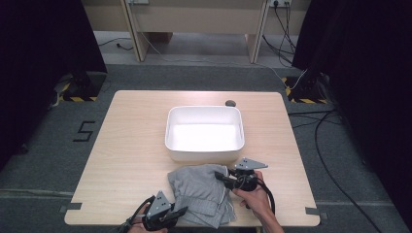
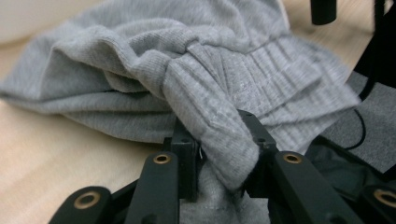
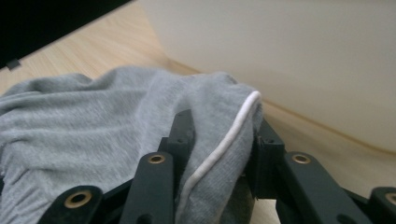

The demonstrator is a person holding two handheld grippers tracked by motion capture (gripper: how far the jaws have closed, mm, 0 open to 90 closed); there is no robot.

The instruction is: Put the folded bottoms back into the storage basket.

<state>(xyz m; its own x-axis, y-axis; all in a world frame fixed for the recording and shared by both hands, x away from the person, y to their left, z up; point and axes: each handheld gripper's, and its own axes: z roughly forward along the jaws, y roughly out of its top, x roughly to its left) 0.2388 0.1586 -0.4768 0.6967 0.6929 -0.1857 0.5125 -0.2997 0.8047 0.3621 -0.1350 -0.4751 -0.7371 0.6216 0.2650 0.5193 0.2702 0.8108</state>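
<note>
Left gripper (image 2: 219, 154): jaws pinch a ribbed fold of the grey garment (image 1: 201, 191).
Right gripper (image 3: 219, 149): jaws clamp the garment's white-piped edge.
Garment: lies crumpled between both grippers.
White tub (image 1: 204, 151): just beyond the right fingers.
Table (image 1: 126, 145): under everything.

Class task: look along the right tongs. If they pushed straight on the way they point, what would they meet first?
Probably the white tub: beyond the grey garment pinched in the right tongs, its side wall stands just ahead, though depth is hard to judge.
</note>
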